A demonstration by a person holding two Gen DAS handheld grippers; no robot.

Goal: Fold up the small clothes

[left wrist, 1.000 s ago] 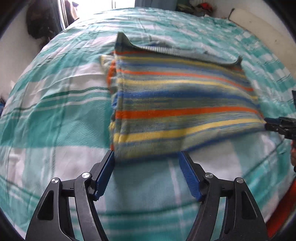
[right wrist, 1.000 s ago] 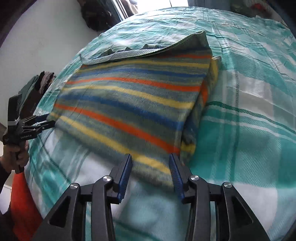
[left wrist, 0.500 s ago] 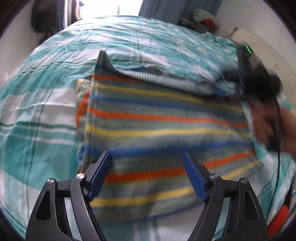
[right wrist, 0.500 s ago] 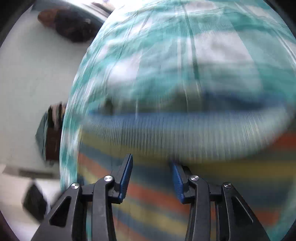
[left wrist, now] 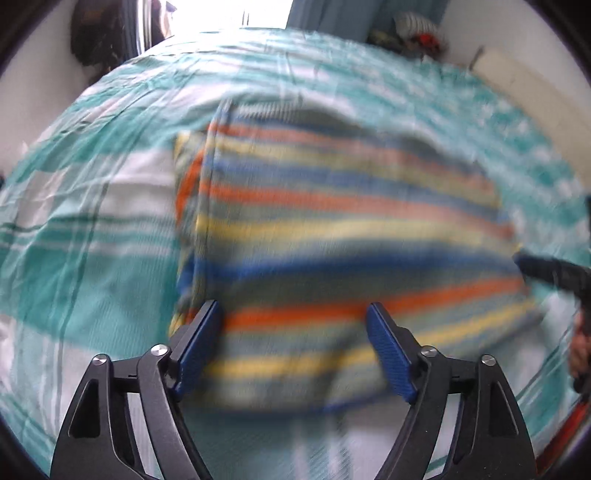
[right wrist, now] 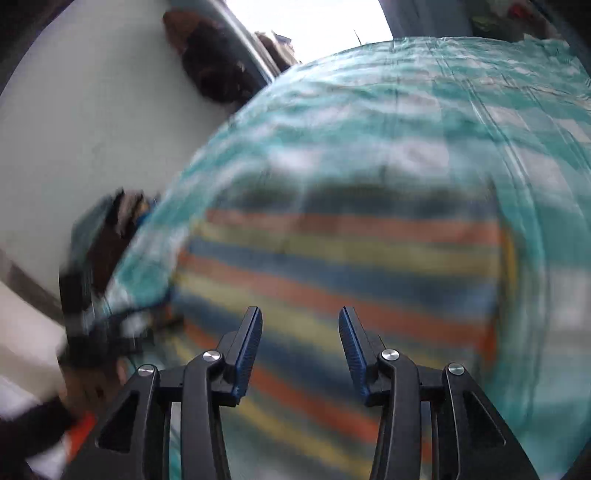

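- Tongs come first at the bottom of each view: the left tongs [left wrist: 293, 349] stand wide with nothing between the blue pads, and the right tongs [right wrist: 301, 350] are narrower, their jaws opening, nothing pinched between them either.
- Past both sets of tips lies the striped garment [left wrist: 332, 236], folded into a rough rectangle with orange, yellow, blue and grey-green bands; it fills the middle of both views, blurred.
- Its grey ribbed edge [left wrist: 295, 110] runs along the far side in the left wrist view.
- Under it a bedspread [left wrist: 92, 221] of teal and white checks covers the bed, creased, reaching to the upper edges of both frames.
- At the right edge of the left view the right tongs show as a dark shape with part of a hand [left wrist: 578, 354] below.
- At the left of the right view, a blurred dark shape [right wrist: 85, 295] that cannot be made out.
- Farthest off: a pale wall [right wrist: 92, 110], a dark heap [right wrist: 210, 66] against it, and a bright window [left wrist: 221, 14] at the top.
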